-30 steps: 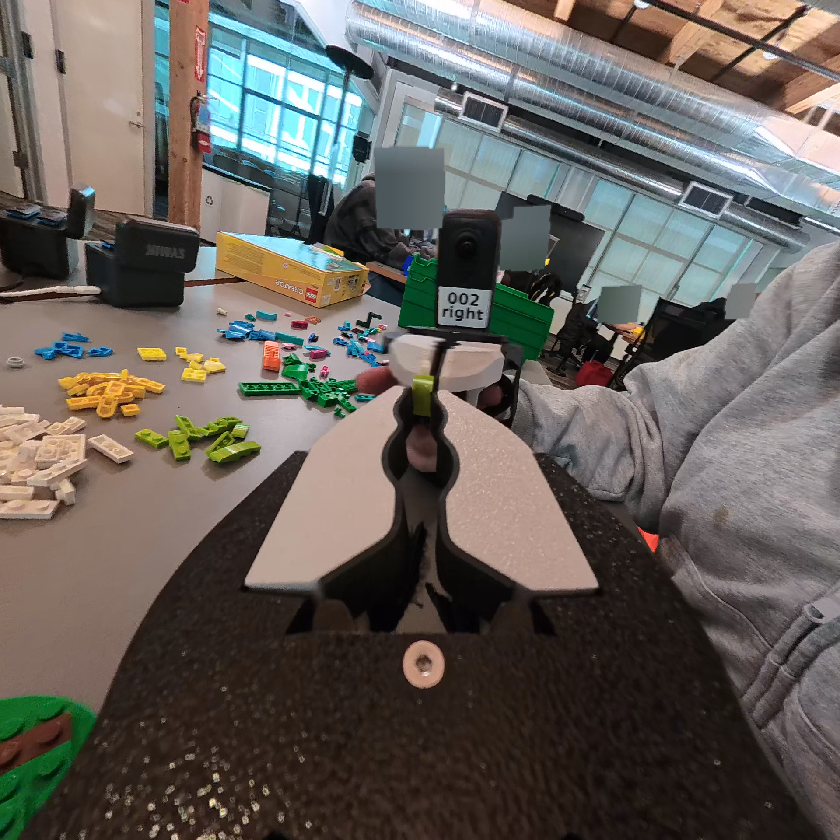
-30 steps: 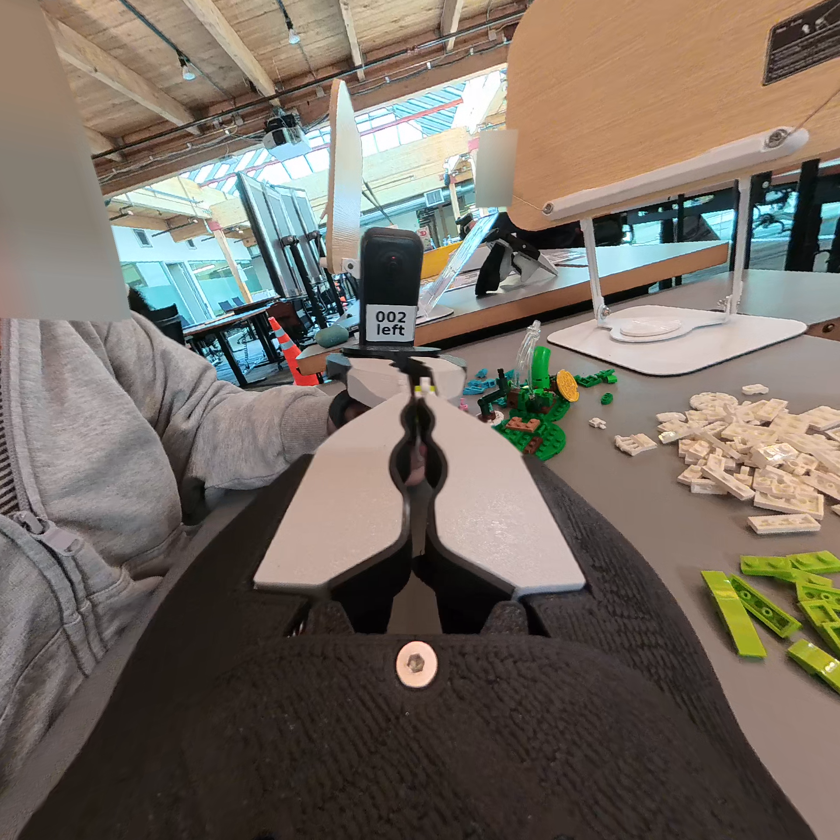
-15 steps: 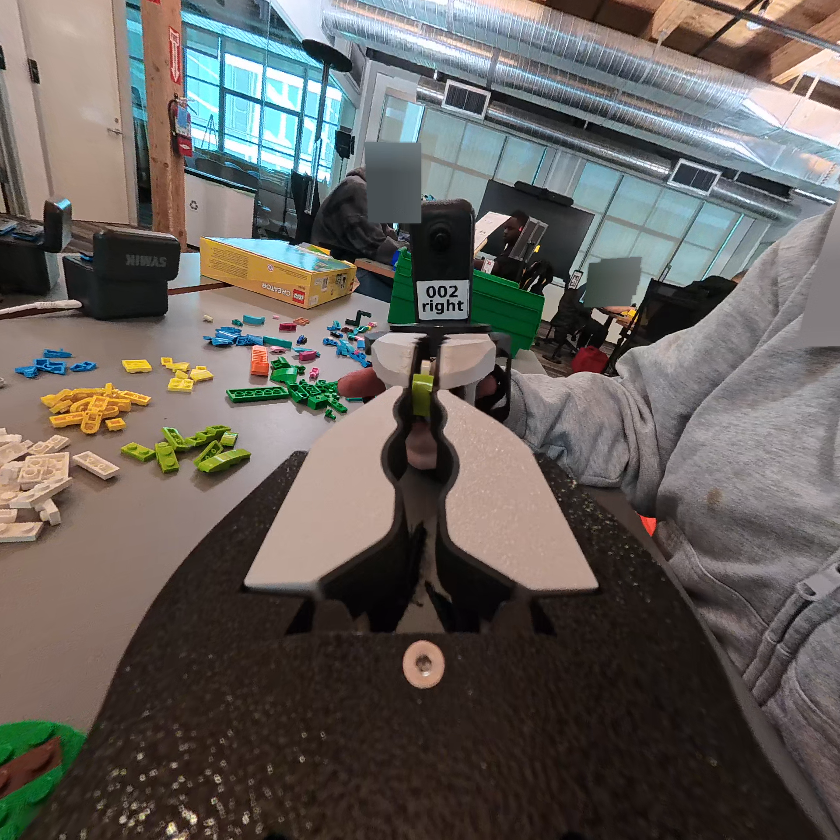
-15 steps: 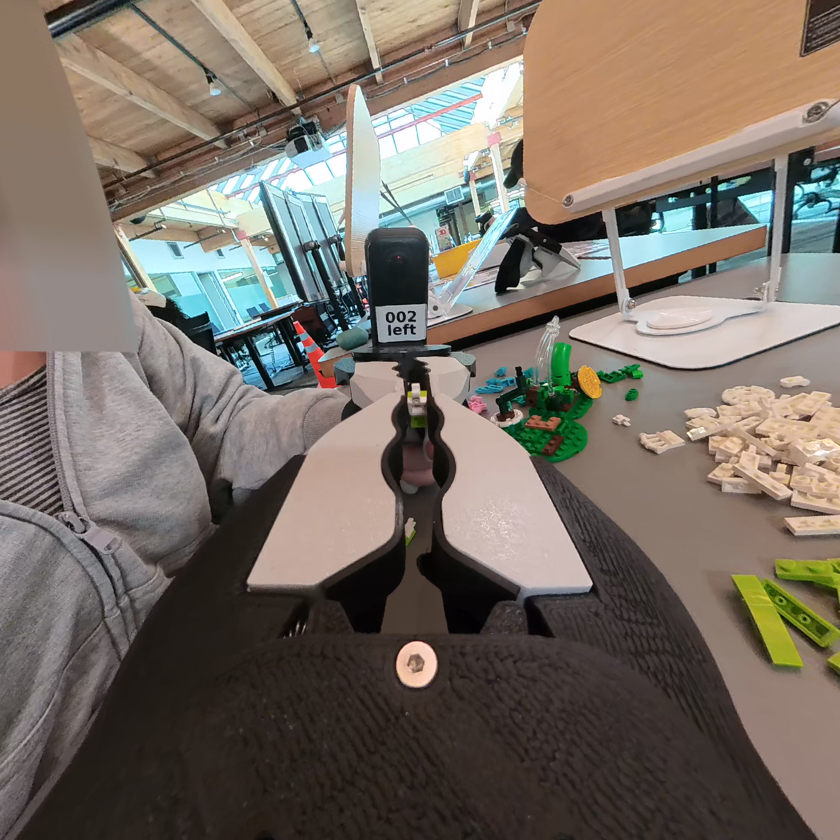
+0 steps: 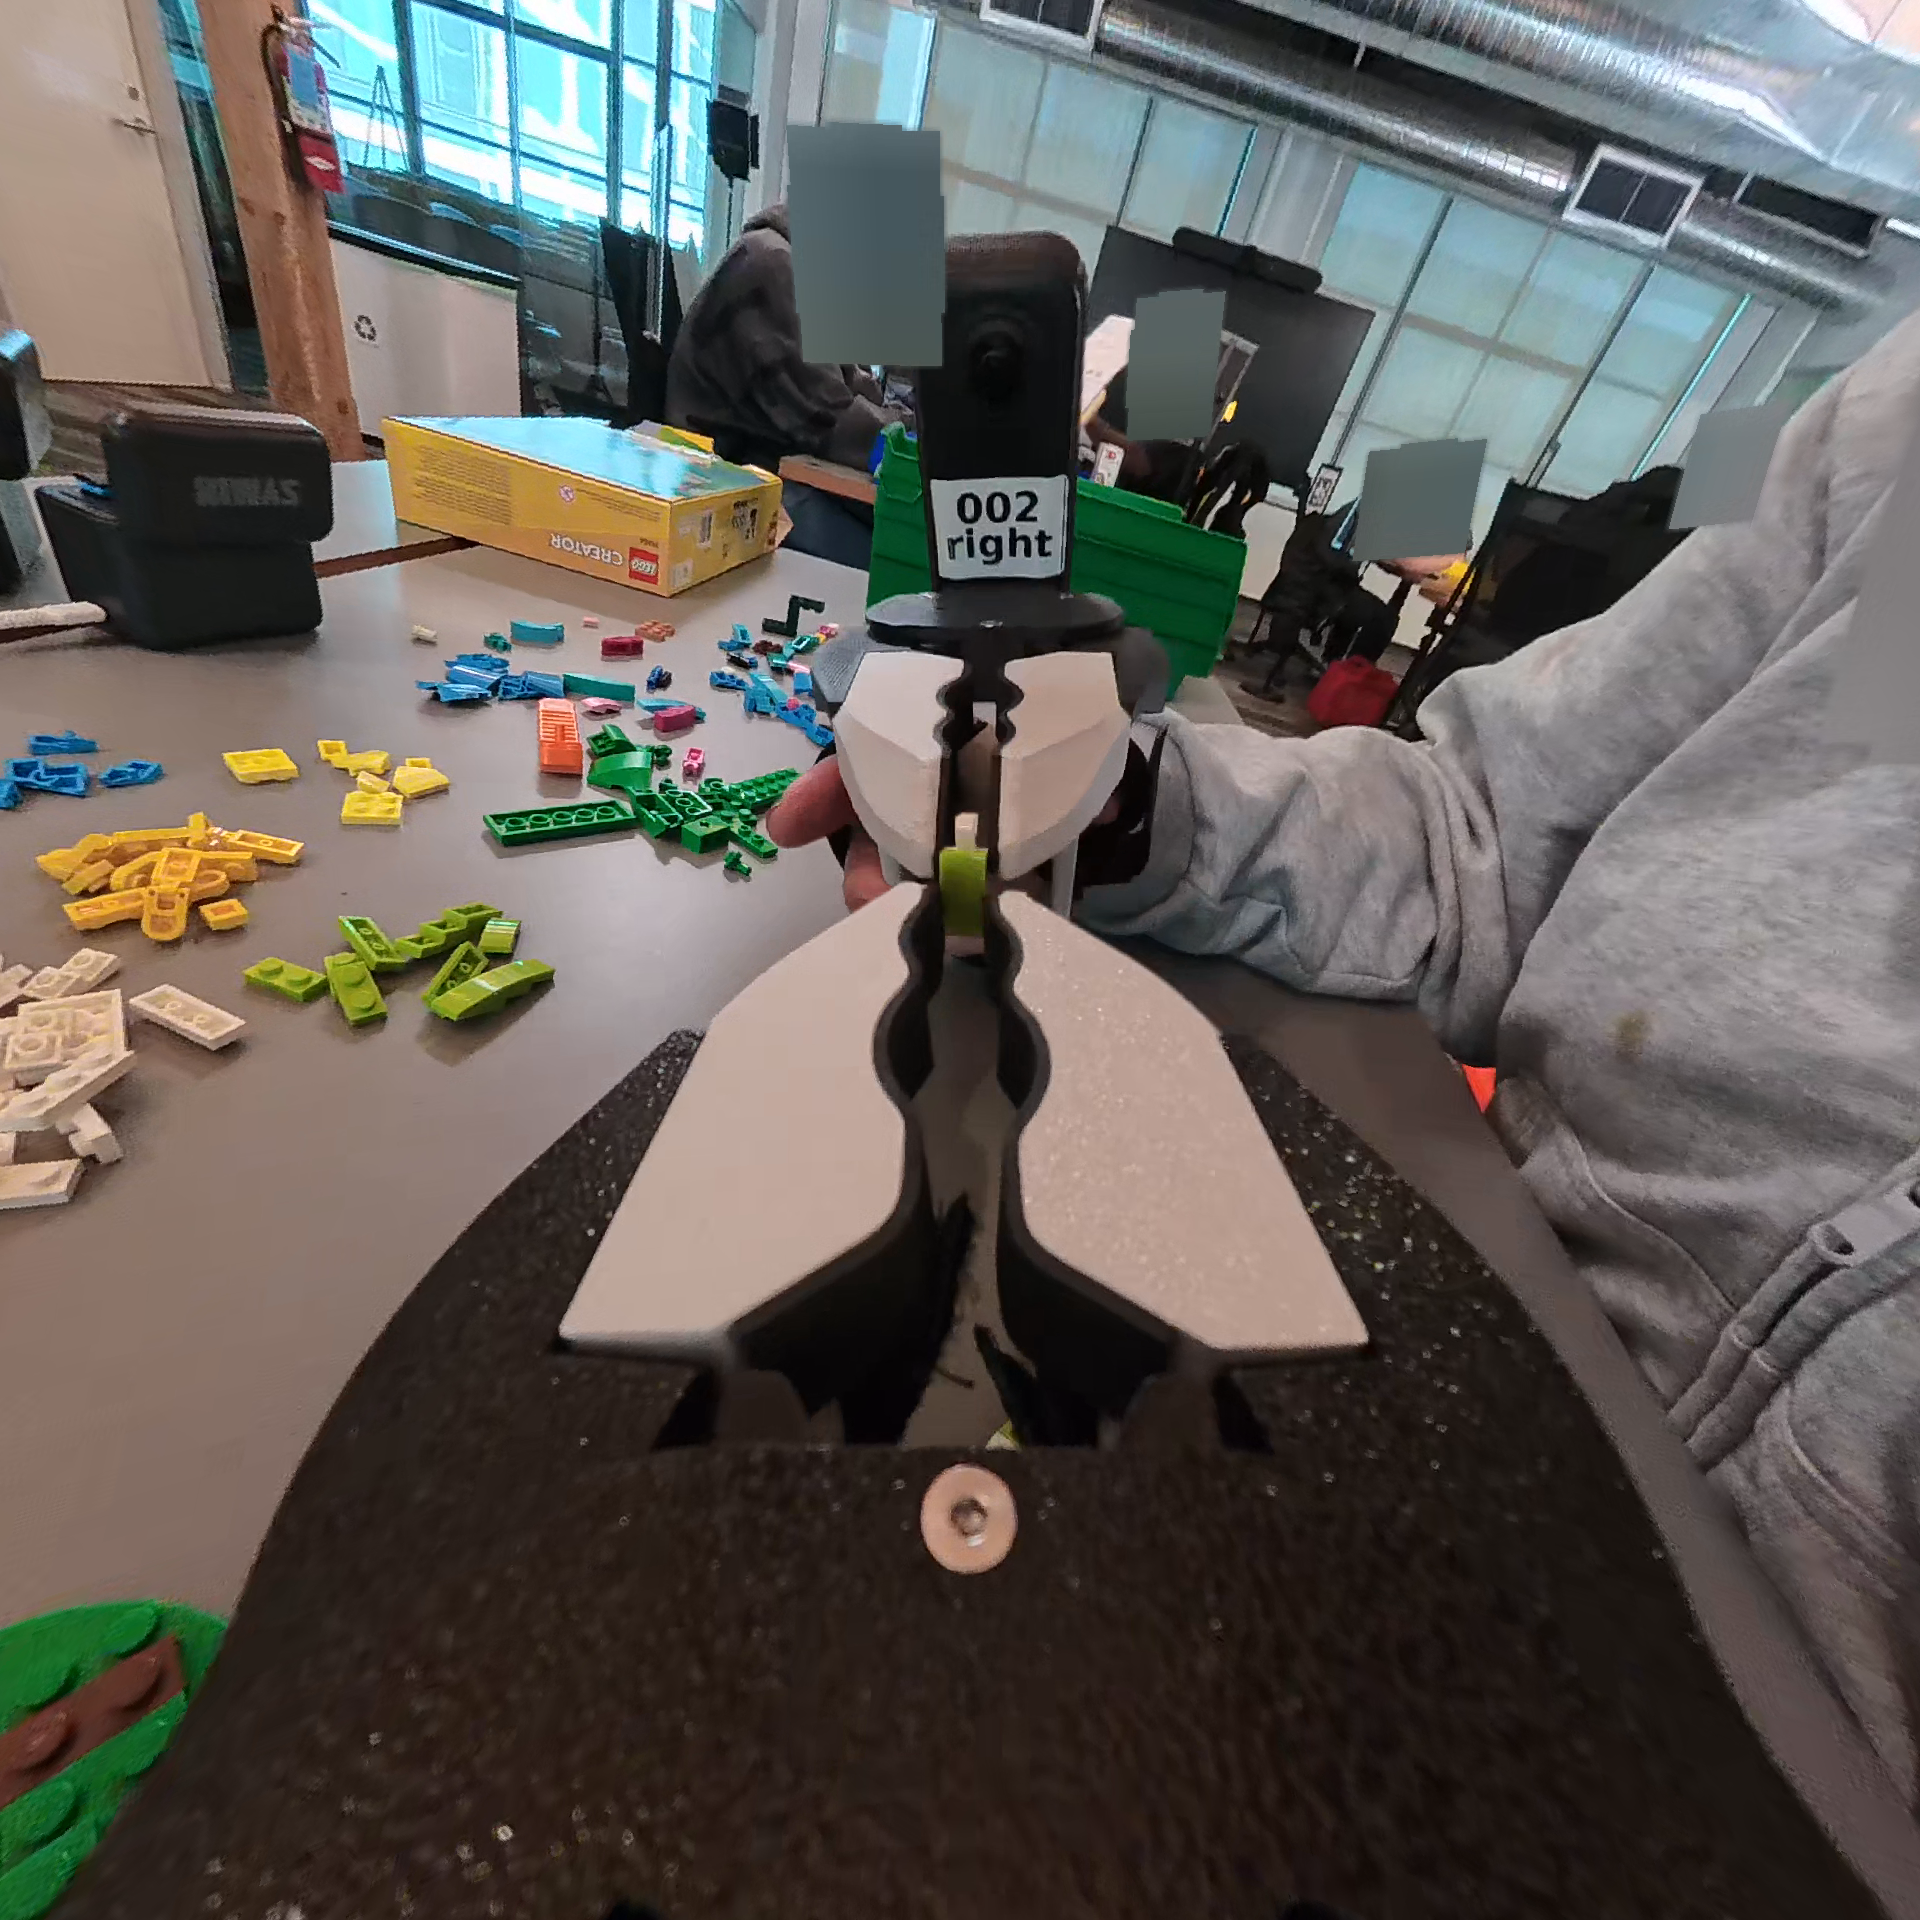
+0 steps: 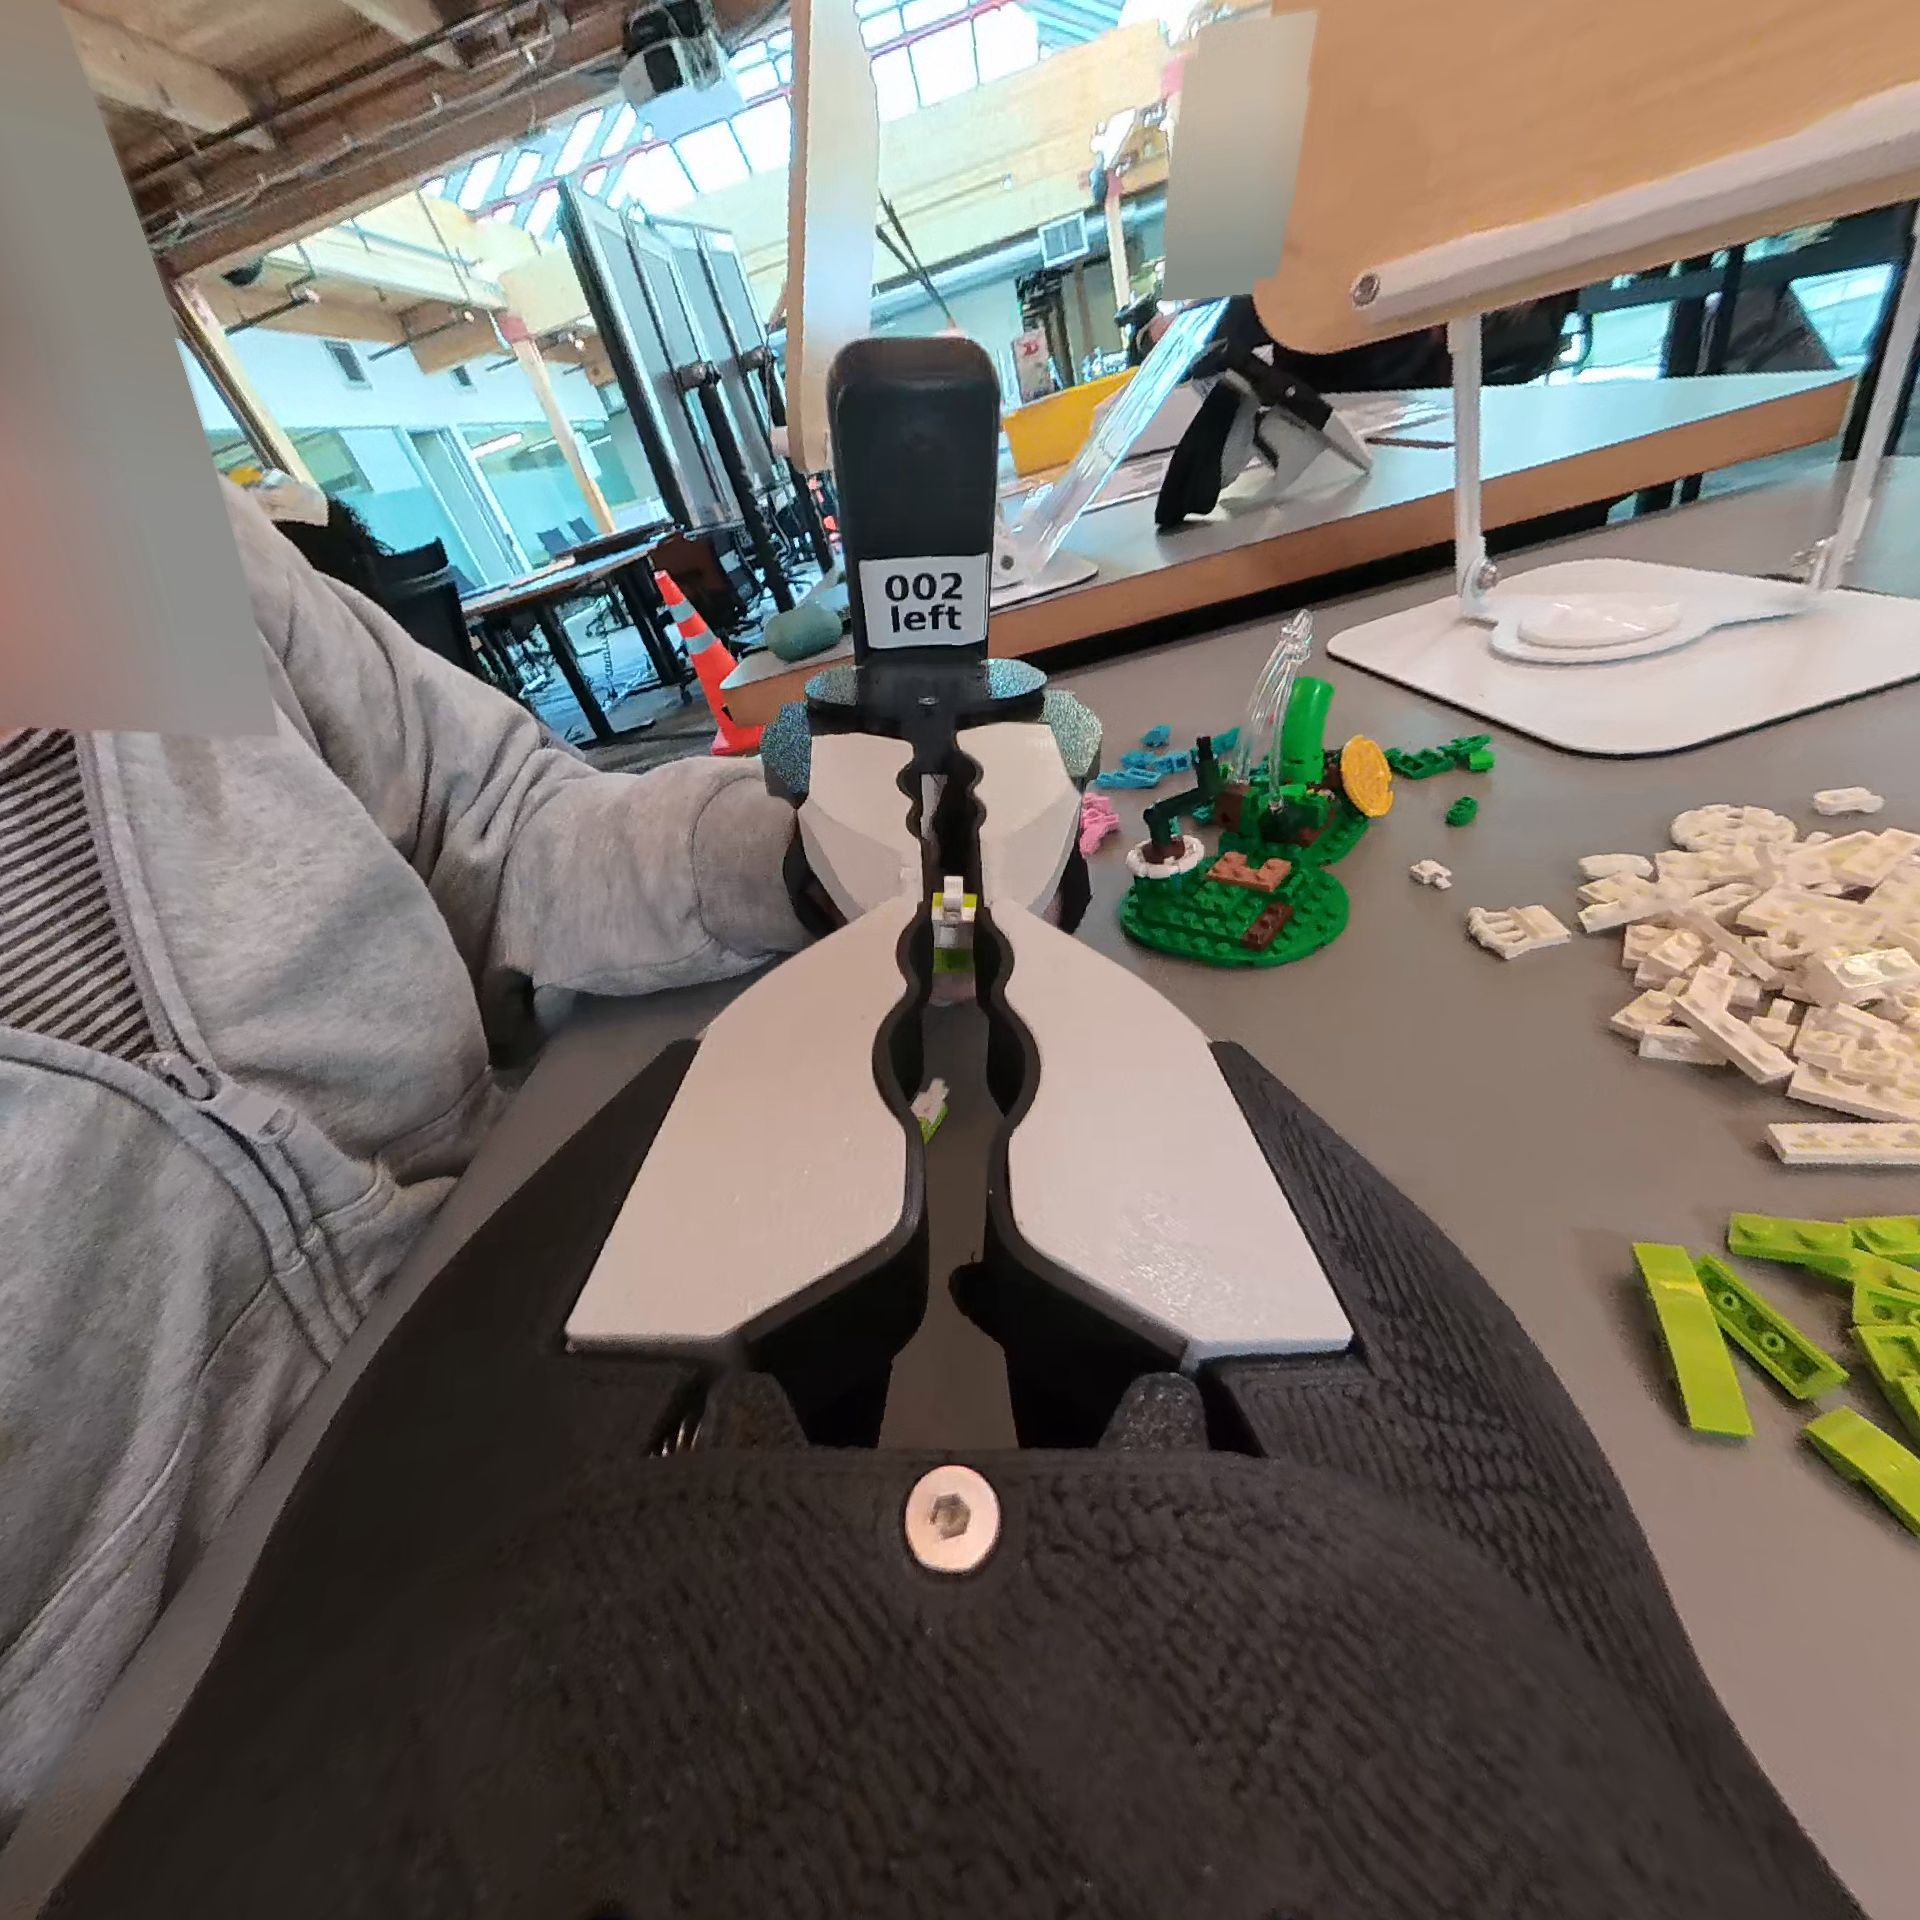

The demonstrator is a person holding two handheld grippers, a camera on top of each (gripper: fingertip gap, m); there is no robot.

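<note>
Two claws met tip to tip above the grey tabletop, both clamped on one small assembly of lime-green and white bricks; left claw pinching the lime-green end between its fingertips; right claw pinching the white end, with the small assembly seen there as white above lime; opposite claw in each view facing the camera, fingertips almost touching; a hand and grey sleeve behind the right claw.

Spread across the tabletop in the left view: lime-green pieces near the claw, yellow pieces further left, white plates at the edge, dark green pieces, blue pieces, an orange piece; behind these a yellow box, a black case, a green crate.

In the right view: a partly built green baseplate model just beside the claws; a heap of white pieces further right; lime-green slopes at the near right; a white stand base behind.
</note>
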